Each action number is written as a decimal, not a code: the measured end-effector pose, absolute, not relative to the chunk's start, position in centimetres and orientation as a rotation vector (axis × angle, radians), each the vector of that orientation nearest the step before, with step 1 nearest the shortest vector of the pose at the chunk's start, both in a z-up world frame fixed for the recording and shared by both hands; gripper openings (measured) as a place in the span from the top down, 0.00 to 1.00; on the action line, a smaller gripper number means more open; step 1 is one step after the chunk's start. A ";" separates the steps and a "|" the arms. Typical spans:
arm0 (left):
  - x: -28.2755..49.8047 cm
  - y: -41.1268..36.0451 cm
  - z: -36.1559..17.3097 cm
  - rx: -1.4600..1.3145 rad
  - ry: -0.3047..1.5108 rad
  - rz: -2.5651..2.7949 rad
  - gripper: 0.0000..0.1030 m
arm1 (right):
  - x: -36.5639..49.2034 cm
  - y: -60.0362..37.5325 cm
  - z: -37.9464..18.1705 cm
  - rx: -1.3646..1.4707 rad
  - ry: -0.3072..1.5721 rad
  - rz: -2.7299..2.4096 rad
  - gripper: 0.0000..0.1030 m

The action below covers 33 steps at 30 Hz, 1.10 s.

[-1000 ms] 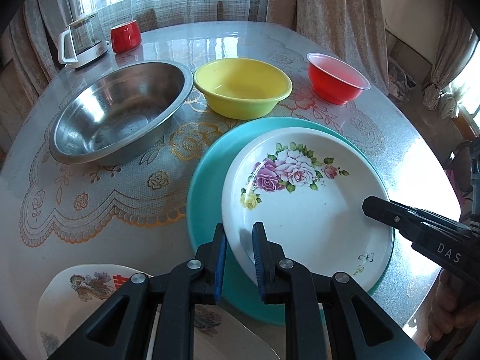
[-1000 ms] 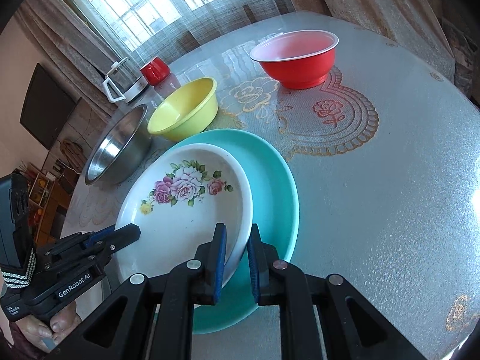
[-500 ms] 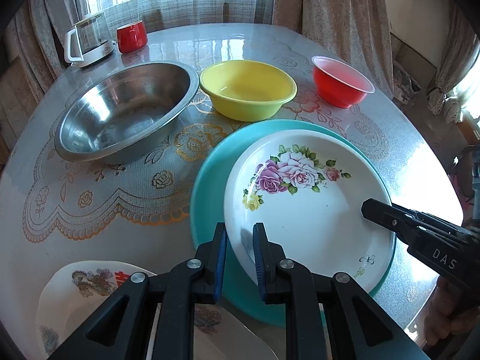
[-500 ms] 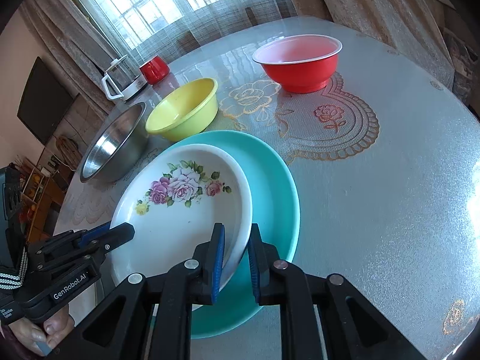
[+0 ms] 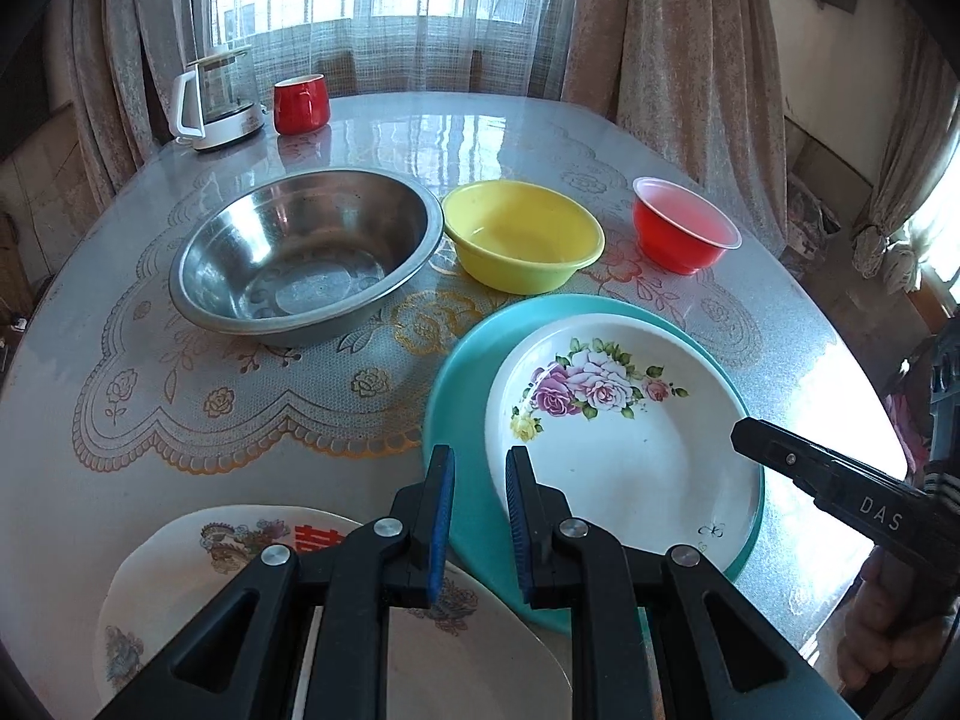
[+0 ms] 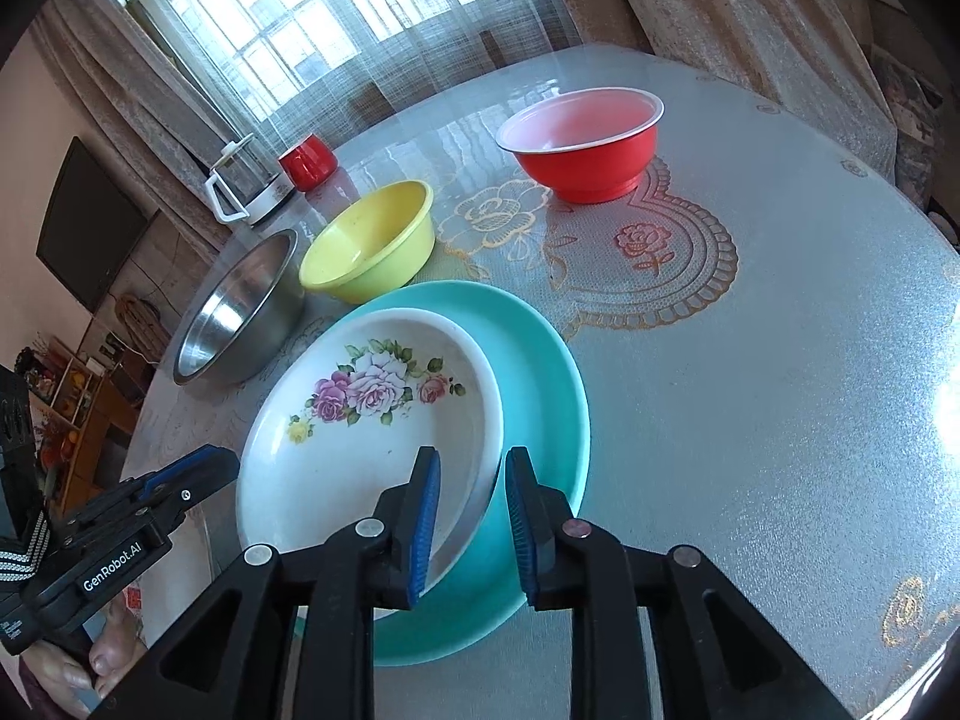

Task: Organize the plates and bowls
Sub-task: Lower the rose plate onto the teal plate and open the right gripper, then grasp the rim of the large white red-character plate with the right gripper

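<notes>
A white plate with painted roses [image 5: 624,438] [image 6: 372,420] lies inside a larger teal plate [image 5: 462,420] [image 6: 540,372] on the table. My left gripper [image 5: 478,468] is open and hovers just off the teal plate's near-left rim, holding nothing. My right gripper [image 6: 470,468] is open, its jaws standing on either side of the white plate's near rim without pinching it. A steel bowl [image 5: 300,252] [image 6: 240,306], a yellow bowl [image 5: 522,234] [image 6: 372,240] and a red bowl [image 5: 684,231] [image 6: 585,141] stand in a row behind.
A cream plate with a red and gold print [image 5: 240,576] lies under my left gripper at the near table edge. A glass kettle [image 5: 216,99] and a red mug [image 5: 302,103] stand at the far side by the window. The round table [image 6: 780,360] has a lace-patterned cover.
Both grippers have opened and let go of the white plate's rim, leaving it lying in the teal plate. Both have pulled back and risen a little.
</notes>
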State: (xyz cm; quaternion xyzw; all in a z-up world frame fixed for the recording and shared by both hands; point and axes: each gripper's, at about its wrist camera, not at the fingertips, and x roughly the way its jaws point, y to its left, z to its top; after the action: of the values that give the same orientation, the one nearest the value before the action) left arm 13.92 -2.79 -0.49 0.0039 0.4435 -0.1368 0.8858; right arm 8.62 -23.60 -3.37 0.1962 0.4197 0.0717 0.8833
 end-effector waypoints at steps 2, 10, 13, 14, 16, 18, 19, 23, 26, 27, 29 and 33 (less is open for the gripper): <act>13.4 -2.1 0.0 -0.005 0.902 -0.285 0.83 | 8.1 -23.5 -2.7 0.410 0.842 0.161 0.76; 11.3 1.3 1.6 -0.070 0.845 -0.262 0.82 | 5.8 -21.6 -0.4 0.389 0.765 0.320 0.74; 10.5 3.1 2.0 -0.099 0.829 -0.237 0.82 | 5.2 -20.3 -0.2 0.395 0.767 0.421 0.73; 10.2 3.7 2.0 -0.110 0.824 -0.228 0.82 | 5.0 -19.8 -0.2 0.396 0.769 0.449 0.73; 9.7 5.1 2.0 -0.132 0.819 -0.209 0.82 | 4.5 -18.9 -0.2 0.390 0.773 0.502 0.73; 9.3 6.4 2.0 -0.152 0.812 -0.191 0.81 | 4.1 -18.1 -0.3 0.390 0.783 0.558 0.72; 9.1 7.0 2.0 -0.159 0.809 -0.181 0.81 | 3.9 -17.6 -0.6 0.393 0.793 0.590 0.73; 8.0 9.5 2.0 -0.191 0.788 -0.149 0.79 | 3.4 -15.8 -1.5 0.404 0.839 0.674 0.72; 7.0 11.5 2.0 -0.202 0.767 -0.134 0.76 | 3.2 -14.6 -2.4 0.408 0.882 0.729 0.73; 6.6 12.1 2.0 -0.206 0.762 -0.124 0.75 | 3.1 -14.3 -2.7 0.402 0.892 0.738 0.73; 6.0 13.4 1.7 -0.221 0.757 -0.109 0.75 | 3.0 -13.9 -3.2 0.395 0.909 0.741 0.73; 4.9 15.7 0.6 -0.265 0.773 -0.085 0.75 | 3.3 -13.8 -4.2 0.407 0.938 0.735 0.73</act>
State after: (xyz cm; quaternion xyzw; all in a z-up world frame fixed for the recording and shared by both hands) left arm 4.95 15.74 0.61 -0.1286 0.3757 -0.0412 0.9168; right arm 3.31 -13.77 -4.23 0.1903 0.4388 0.3439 0.8081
